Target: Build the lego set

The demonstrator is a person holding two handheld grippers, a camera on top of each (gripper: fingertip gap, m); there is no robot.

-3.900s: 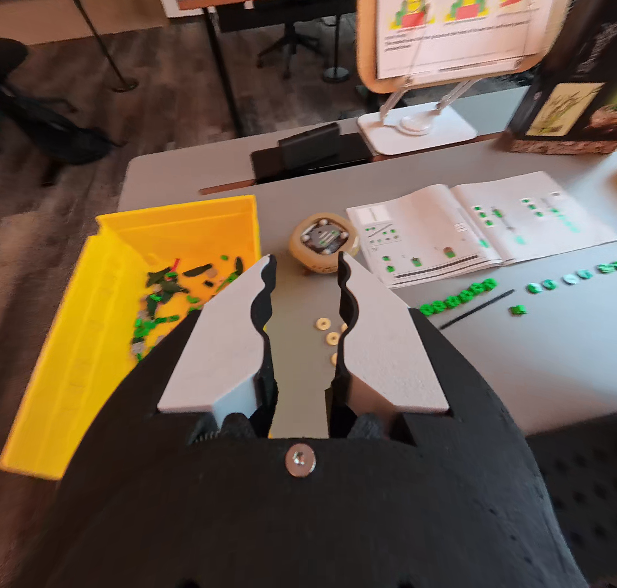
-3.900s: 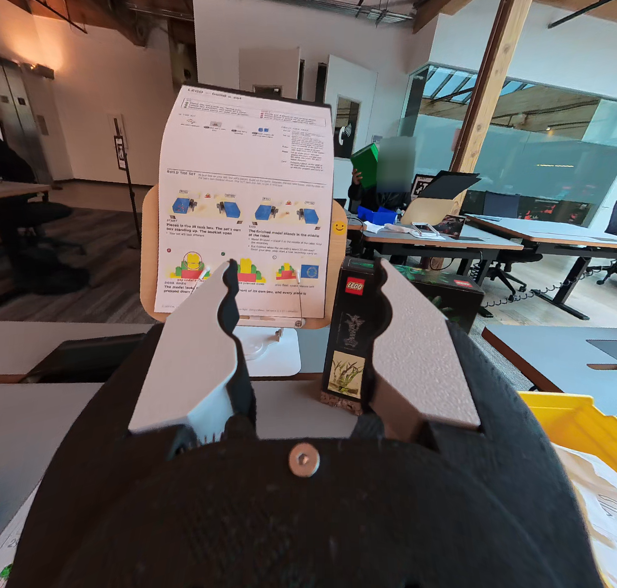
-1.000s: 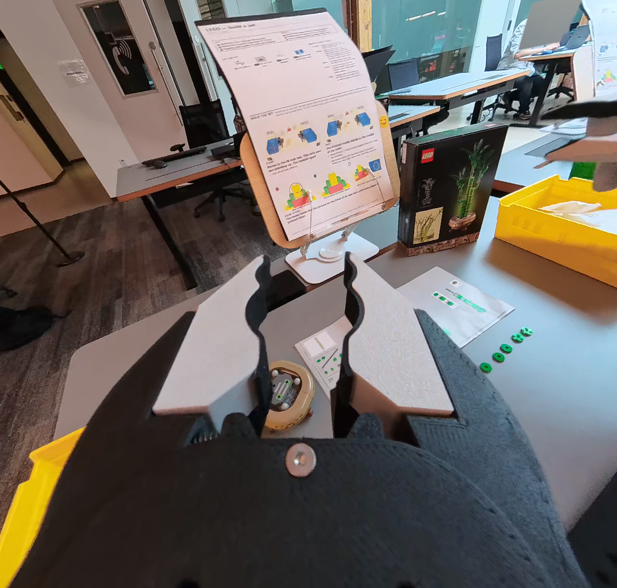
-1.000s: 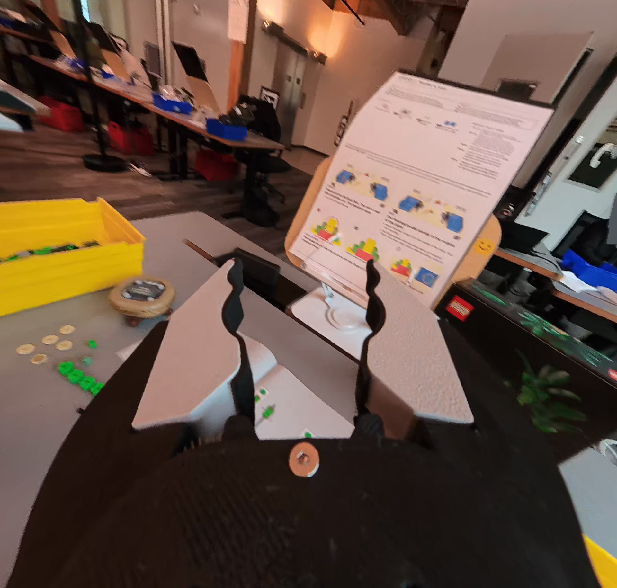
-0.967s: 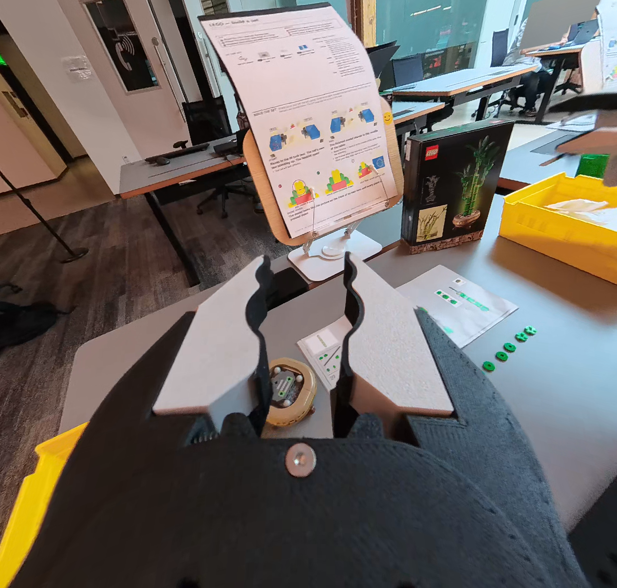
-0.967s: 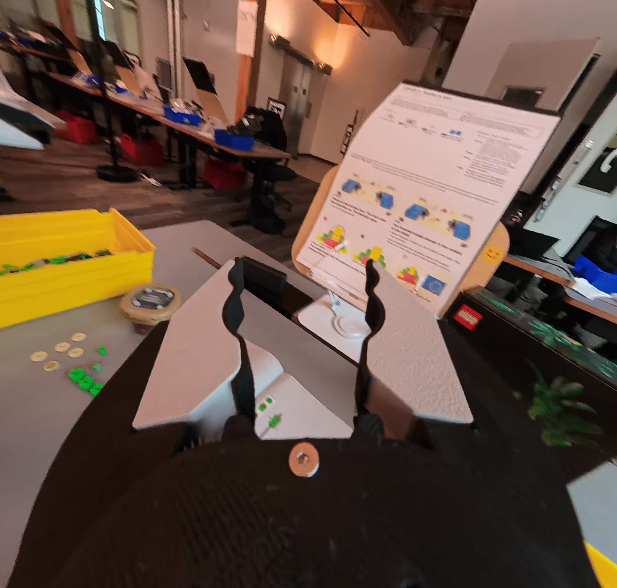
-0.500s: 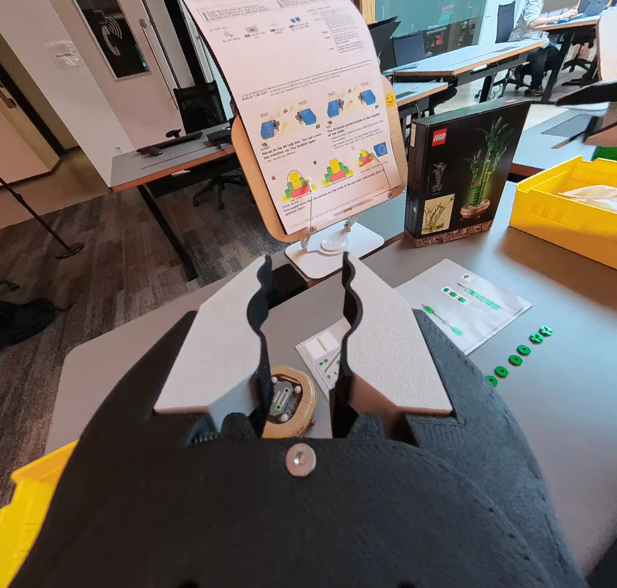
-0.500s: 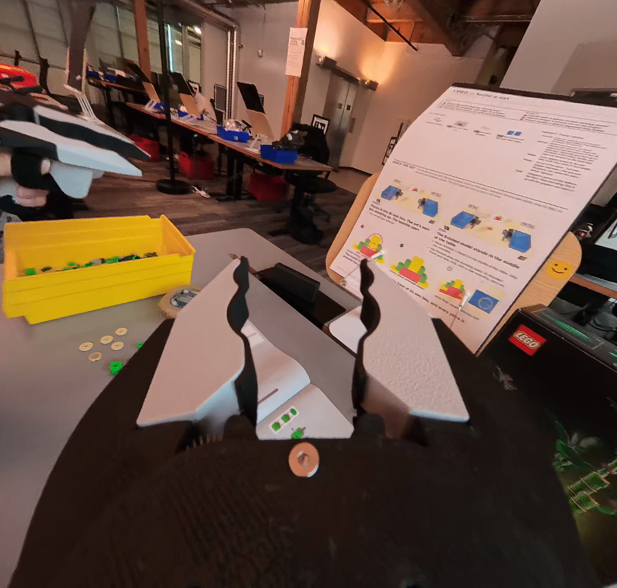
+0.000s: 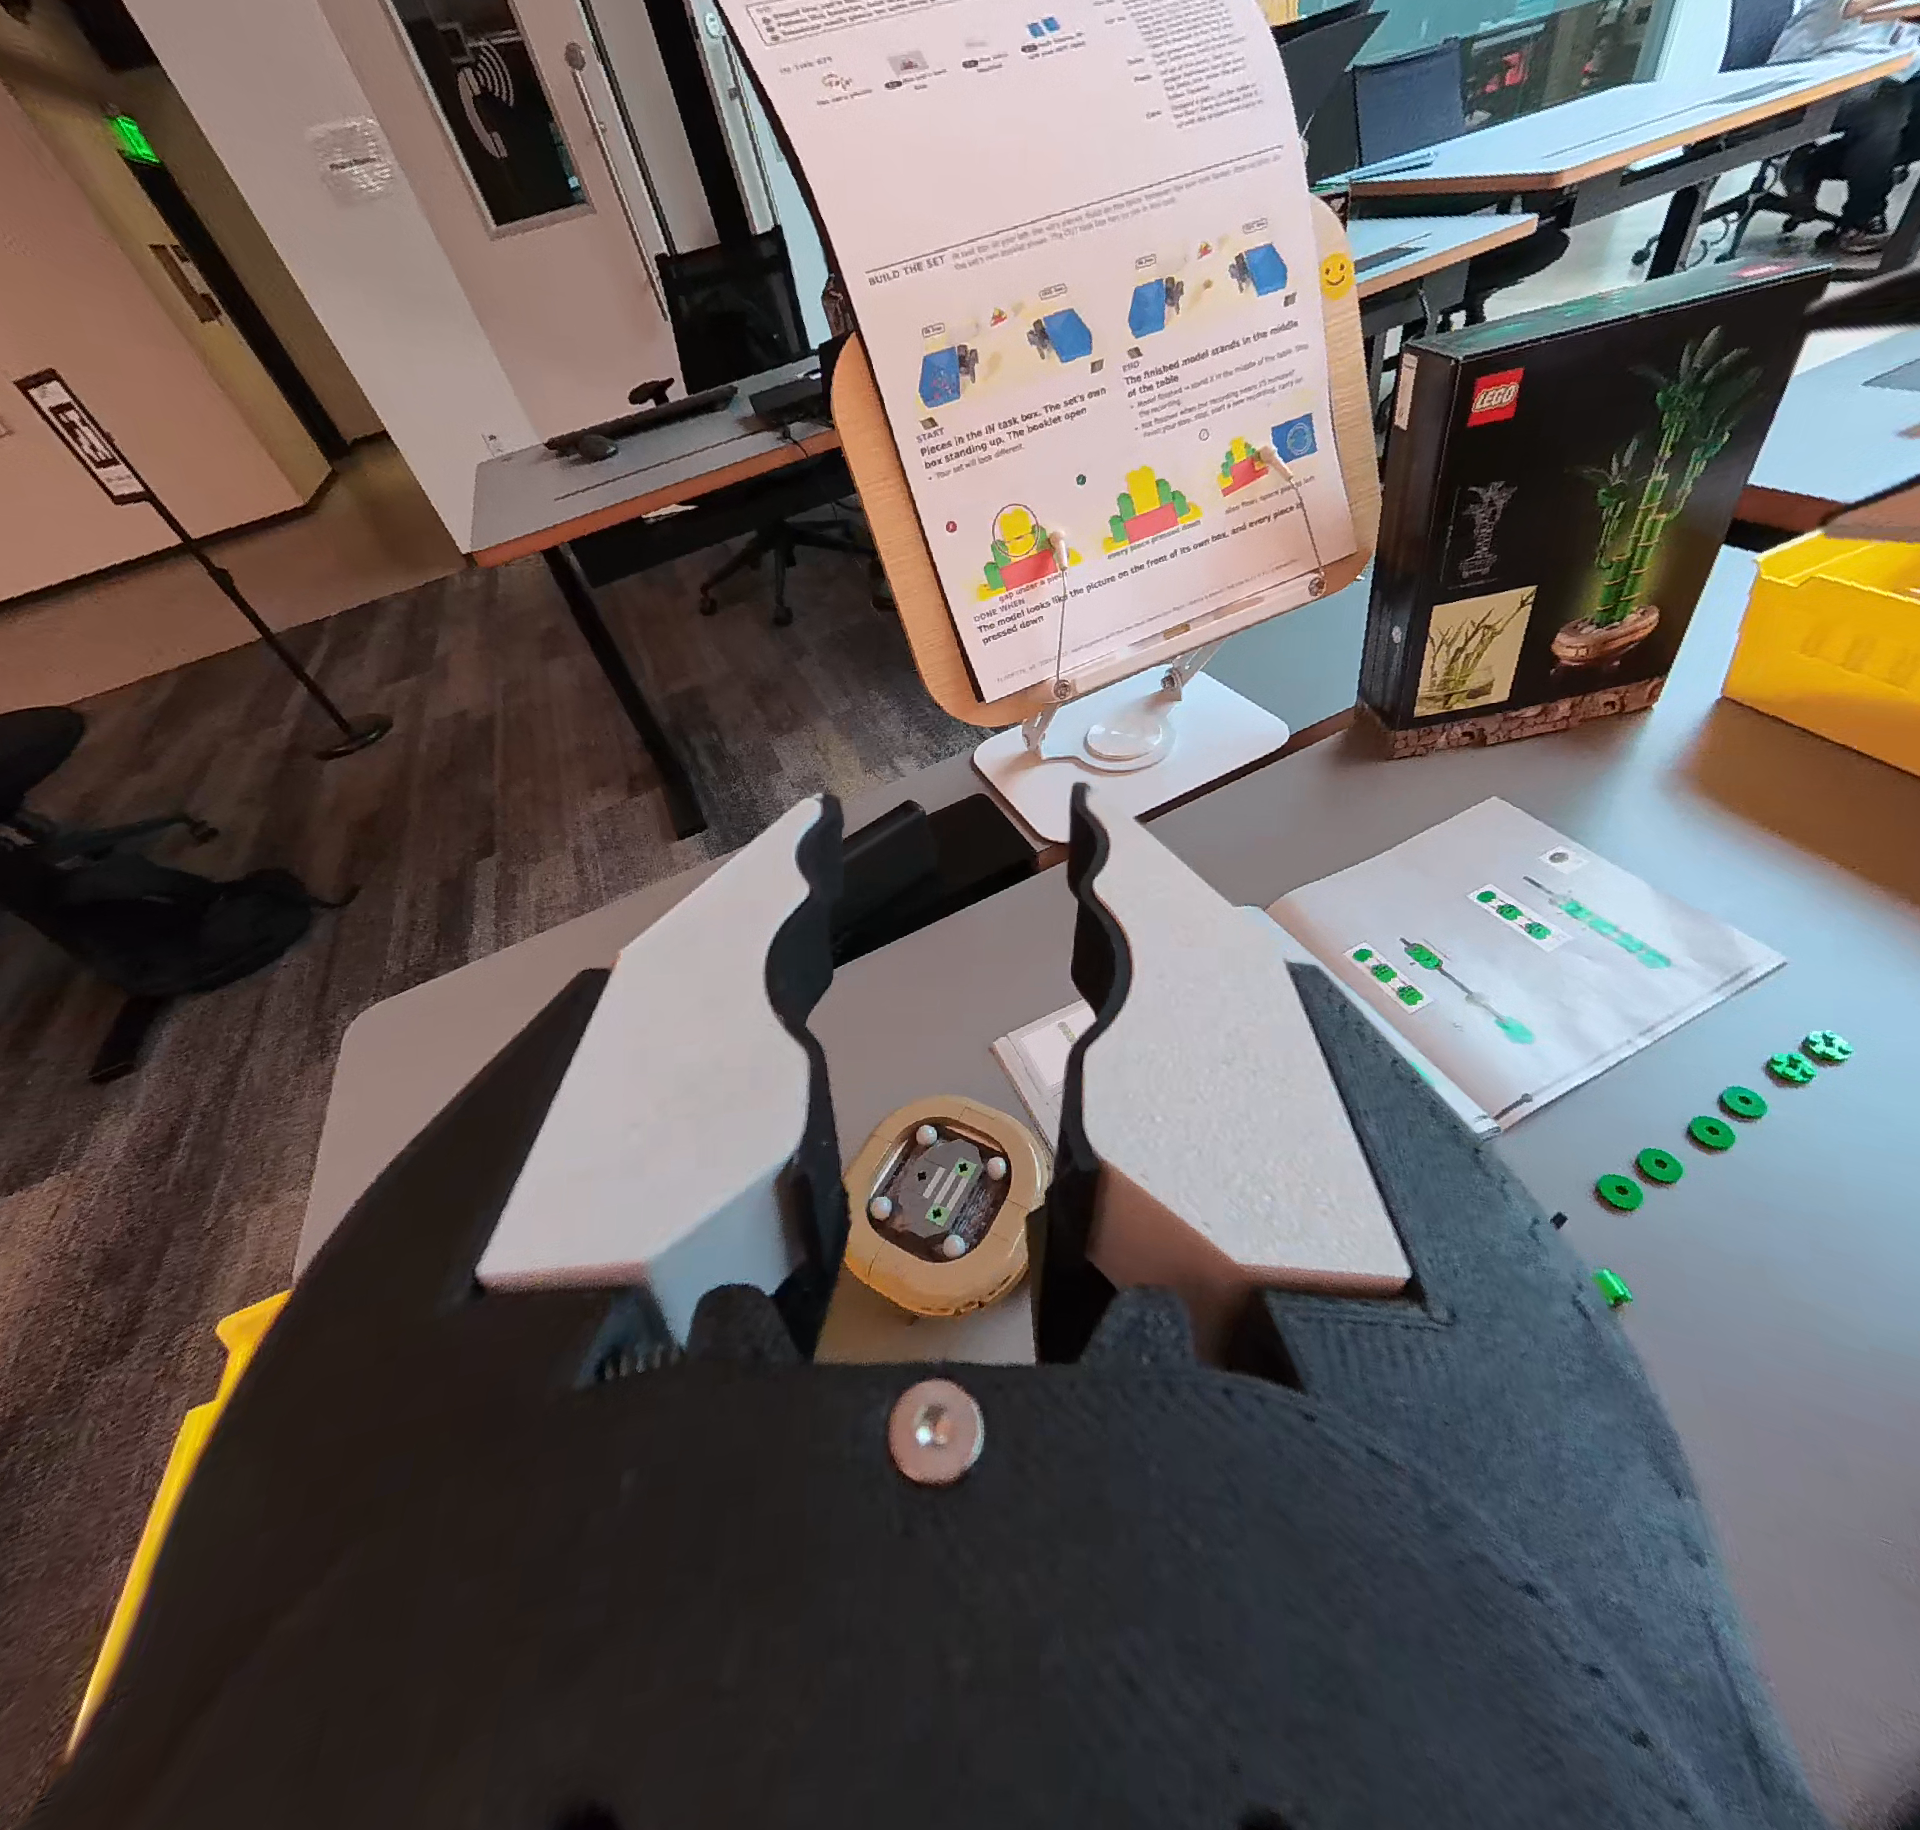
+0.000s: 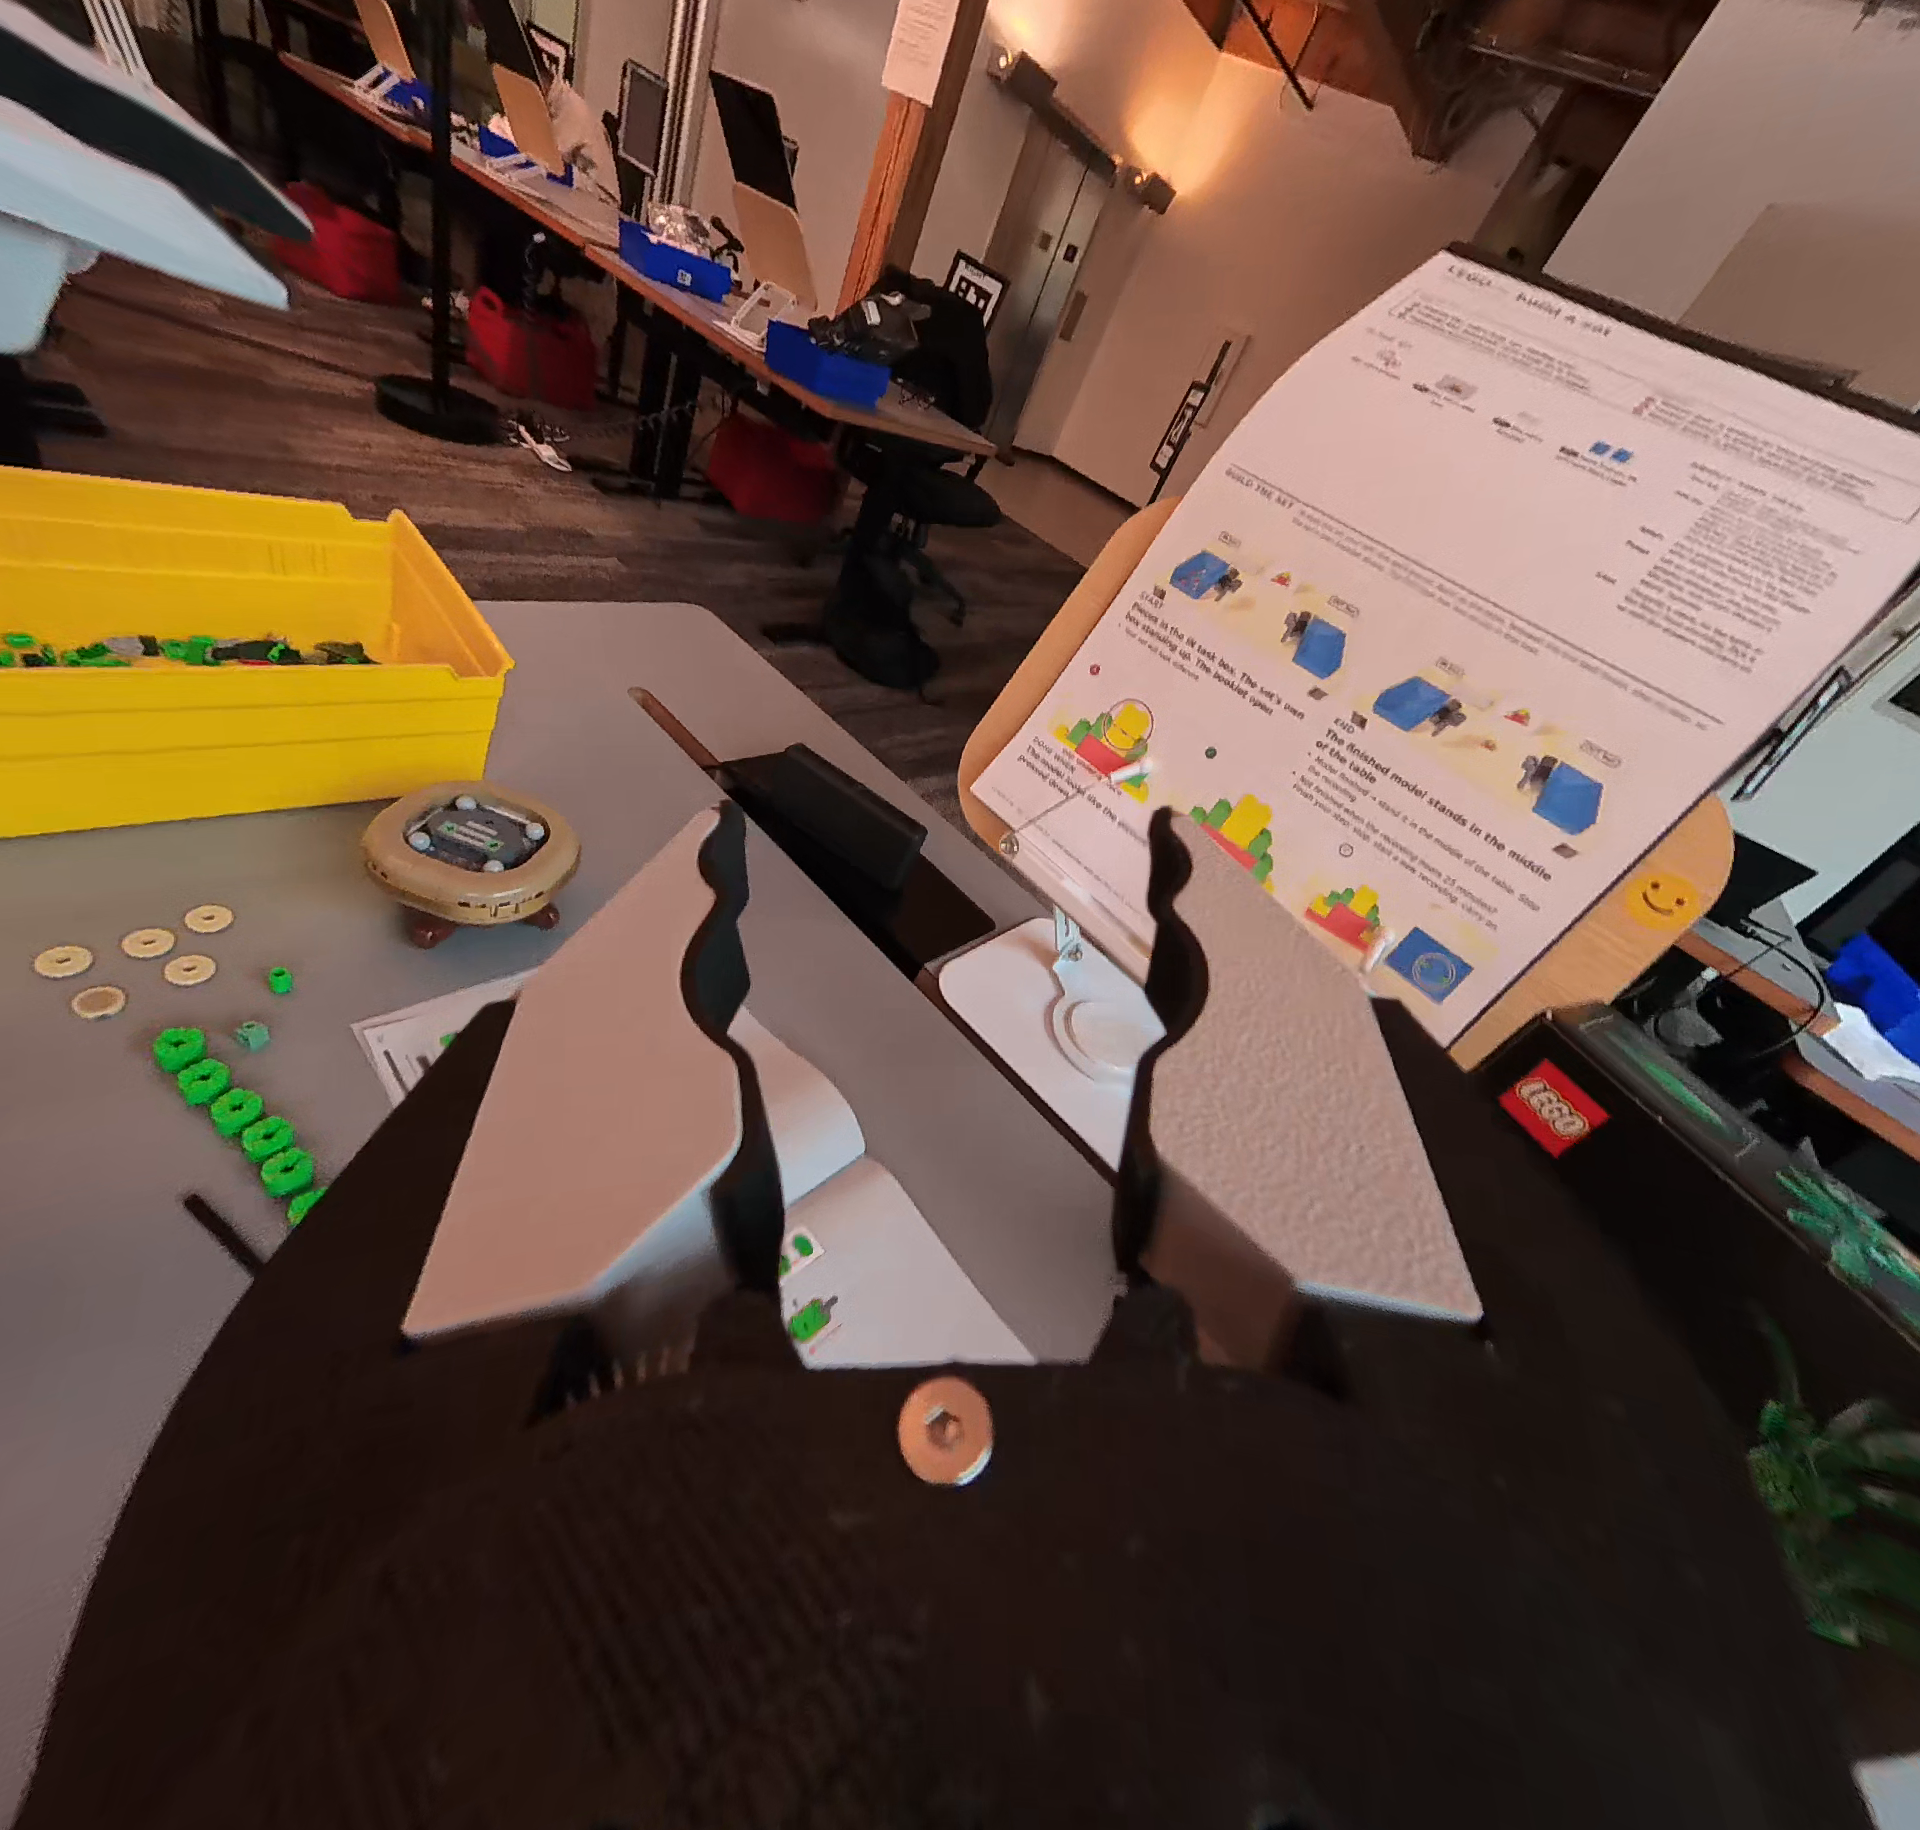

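Note:
A round tan pot base (image 9: 940,1204) with a dark studded top stands on the grey table; it also shows in the right wrist view (image 10: 471,852). My left gripper (image 9: 948,824) is open and empty, held above the pot base. My right gripper (image 10: 940,830) is open and empty, held above the open instruction booklet (image 10: 894,1271). The booklet (image 9: 1507,949) lies open in the left wrist view too. A row of green round pieces (image 10: 234,1105) and several tan discs (image 10: 145,944) lie near the pot base. More green pieces (image 9: 1714,1120) lie in a row on the right.
A yellow bin (image 10: 239,720) with green and dark pieces stands at the left. A task sheet on a wooden stand (image 9: 1081,346) and the black set box (image 9: 1590,523) stand at the back. A second yellow bin (image 9: 1829,637) is at the right. A thin black rod (image 10: 223,1230) lies near the green row. Left tips and right tips are each some 30 cm from the thin black rod (image 10: 223,1230).
Both grippers have stayed open and empty. The left wrist view tilted down toward the pot base. The right wrist view swung down and left, so the left bin and loose pieces show closer.

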